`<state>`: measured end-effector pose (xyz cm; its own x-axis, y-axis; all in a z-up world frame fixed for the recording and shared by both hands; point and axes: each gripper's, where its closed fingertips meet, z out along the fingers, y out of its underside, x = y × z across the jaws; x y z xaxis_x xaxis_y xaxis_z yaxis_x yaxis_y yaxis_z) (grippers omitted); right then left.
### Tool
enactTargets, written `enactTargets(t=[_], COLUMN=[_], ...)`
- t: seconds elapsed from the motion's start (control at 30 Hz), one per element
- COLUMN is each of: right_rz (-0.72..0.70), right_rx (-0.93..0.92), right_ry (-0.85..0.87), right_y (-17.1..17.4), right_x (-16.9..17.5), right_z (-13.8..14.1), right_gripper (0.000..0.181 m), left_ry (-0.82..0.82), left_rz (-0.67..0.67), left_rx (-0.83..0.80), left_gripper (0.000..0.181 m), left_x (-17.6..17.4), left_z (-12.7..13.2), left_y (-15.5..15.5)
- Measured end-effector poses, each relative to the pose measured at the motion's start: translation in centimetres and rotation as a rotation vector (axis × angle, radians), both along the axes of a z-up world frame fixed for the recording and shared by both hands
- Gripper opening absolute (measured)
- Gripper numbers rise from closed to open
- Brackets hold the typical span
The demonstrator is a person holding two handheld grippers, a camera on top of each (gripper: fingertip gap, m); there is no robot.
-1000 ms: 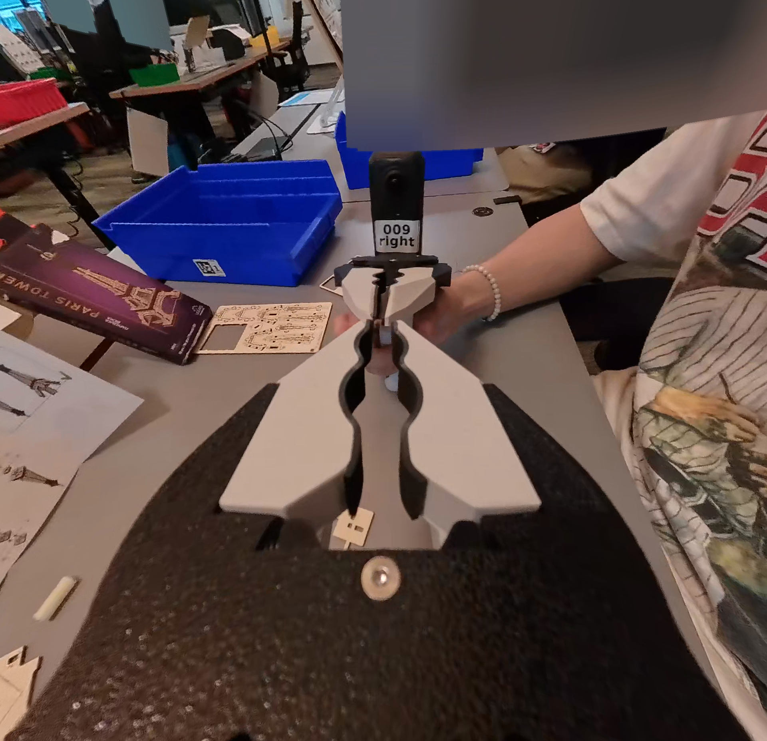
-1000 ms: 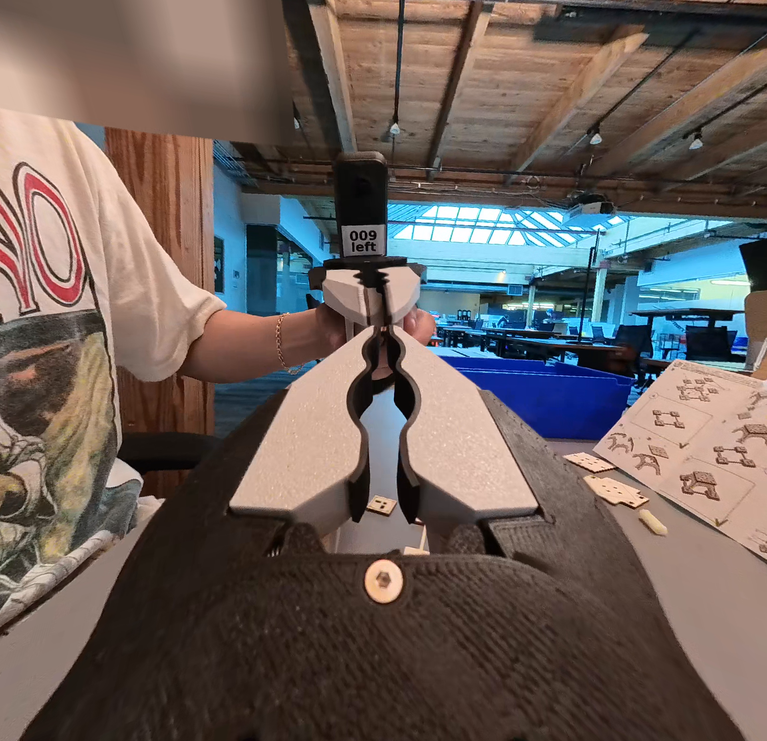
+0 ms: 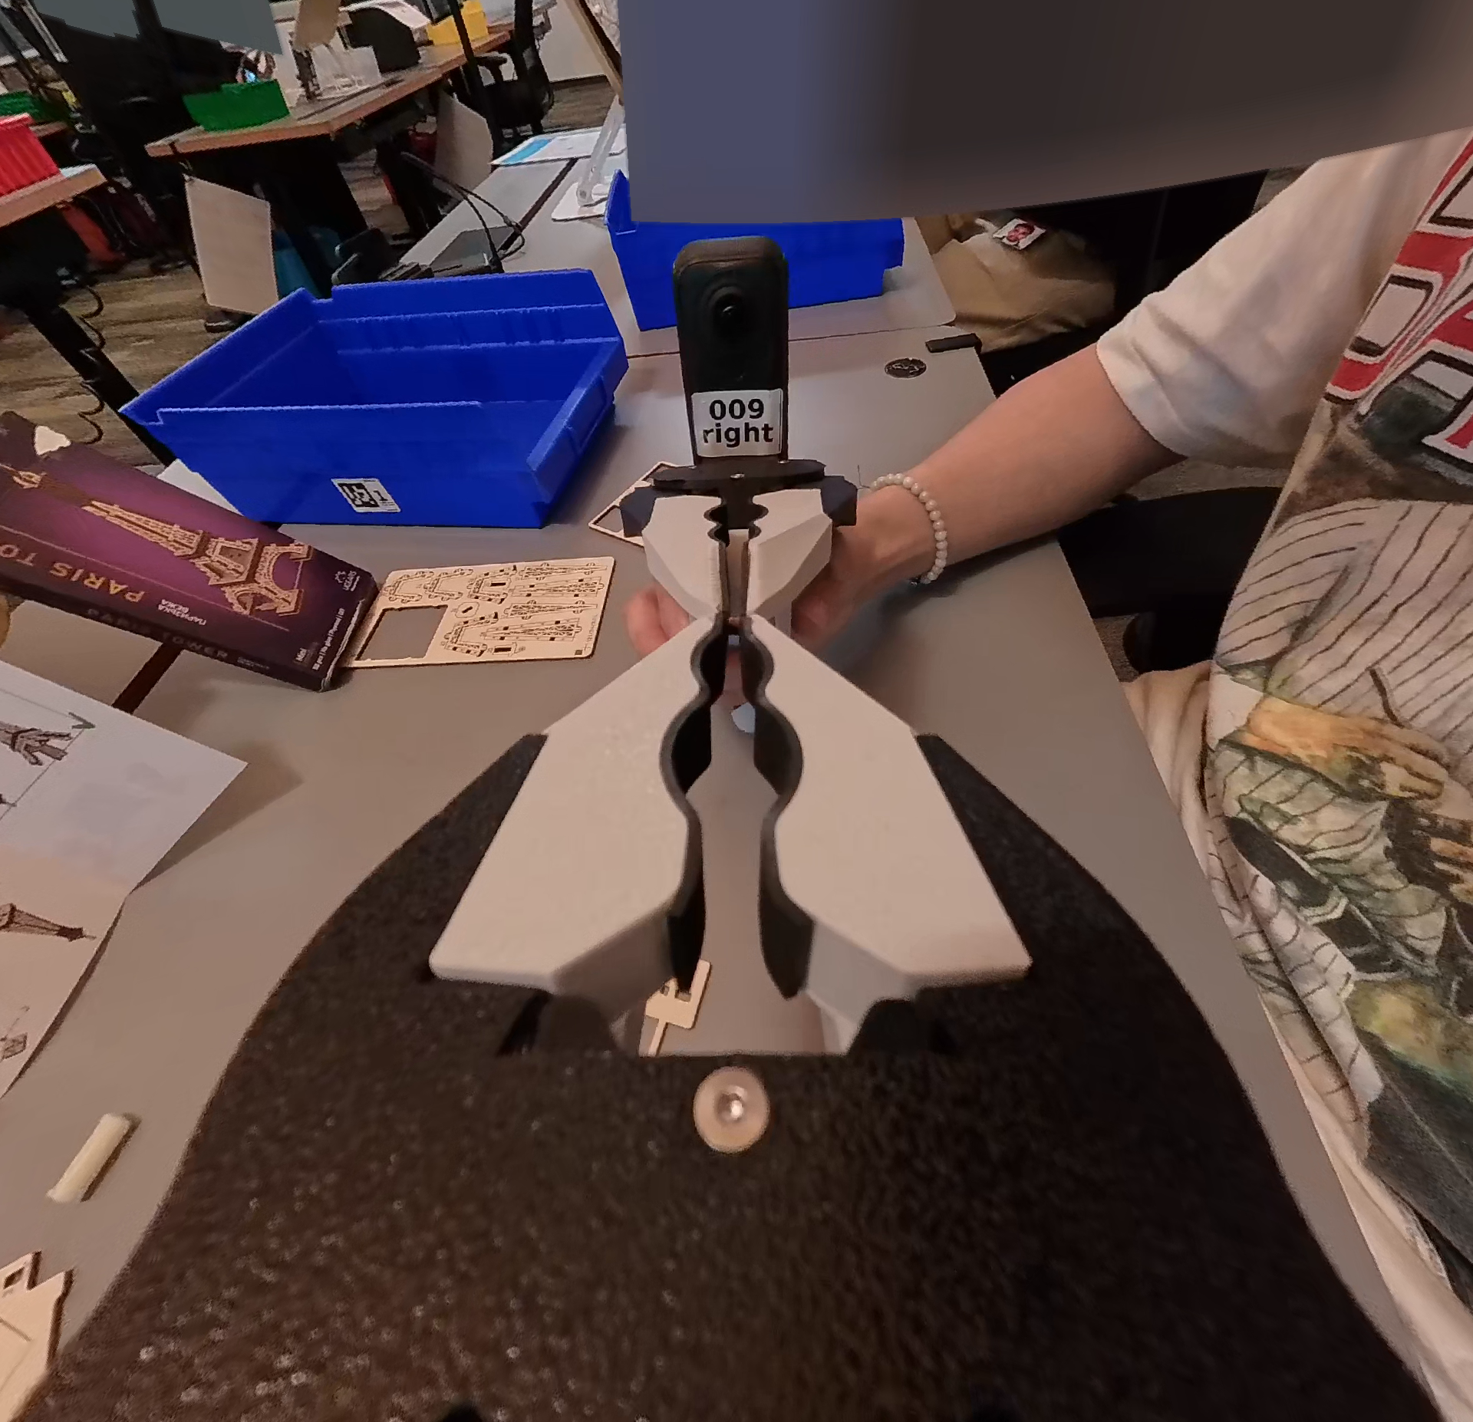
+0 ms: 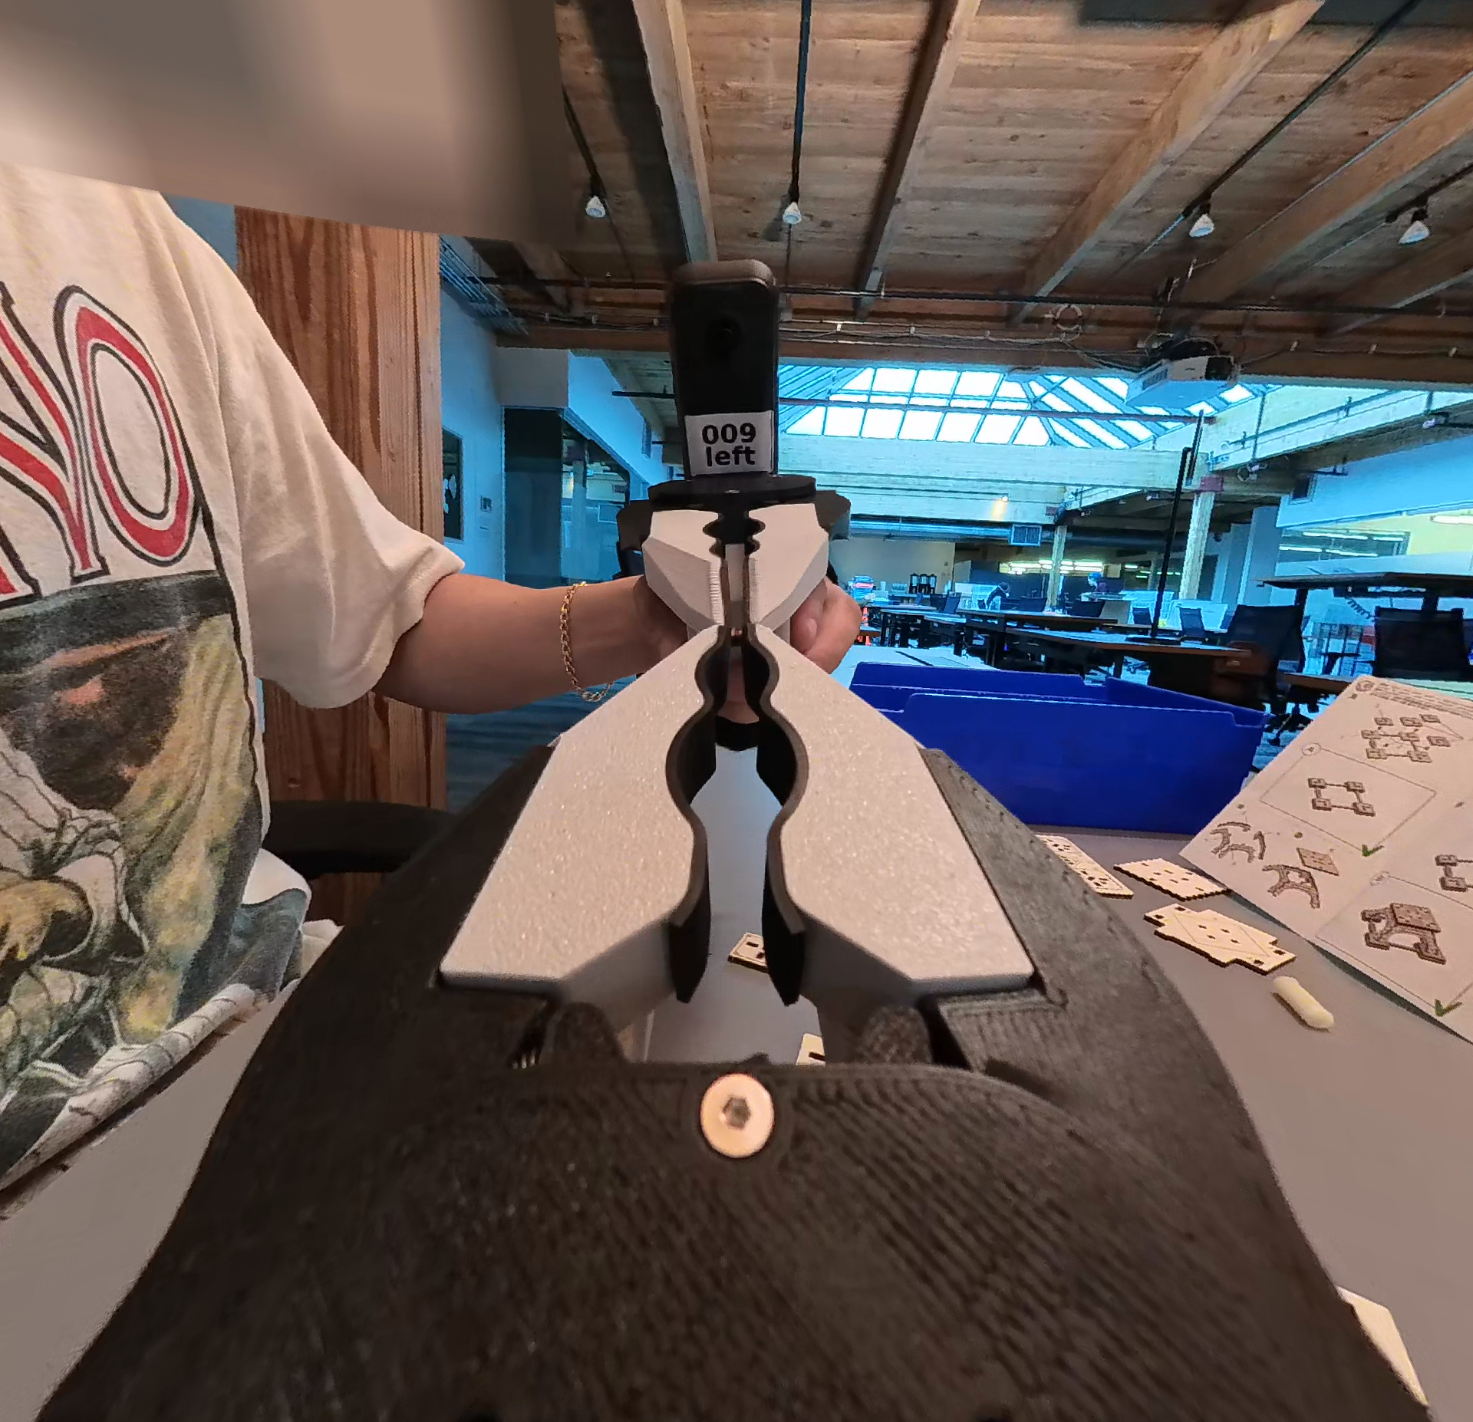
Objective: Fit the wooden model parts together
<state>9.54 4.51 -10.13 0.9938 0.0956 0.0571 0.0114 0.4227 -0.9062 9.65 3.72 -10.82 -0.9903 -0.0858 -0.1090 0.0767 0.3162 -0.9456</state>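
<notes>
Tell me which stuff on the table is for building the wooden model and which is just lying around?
For the job:
left gripper
right gripper
wooden parts sheet
loose wooden pieces
instruction sheet

Just lying about:
blue bin
purple model box
small white stick

It was a large open-plan office or lab. Rows of desks (image 4: 1116, 635) stood under timber ceiling beams (image 4: 917, 109) and skylights (image 4: 956, 419).
</notes>
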Motion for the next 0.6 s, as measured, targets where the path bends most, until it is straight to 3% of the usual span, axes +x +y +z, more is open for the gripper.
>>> enactTargets(t=[0.6], right_rz=[0.005], right_rx=[-0.002], right_ry=[0.004], right_y=[0.08], right_x=[-0.08], right_z=[-0.04], right_gripper=[0.001], left_ry=[-0.008], left_rz=[-0.009], left_rx=[0.016], left_gripper=[0.000], left_x=[-0.07], left_z=[-0.04], left_y=[0.03])
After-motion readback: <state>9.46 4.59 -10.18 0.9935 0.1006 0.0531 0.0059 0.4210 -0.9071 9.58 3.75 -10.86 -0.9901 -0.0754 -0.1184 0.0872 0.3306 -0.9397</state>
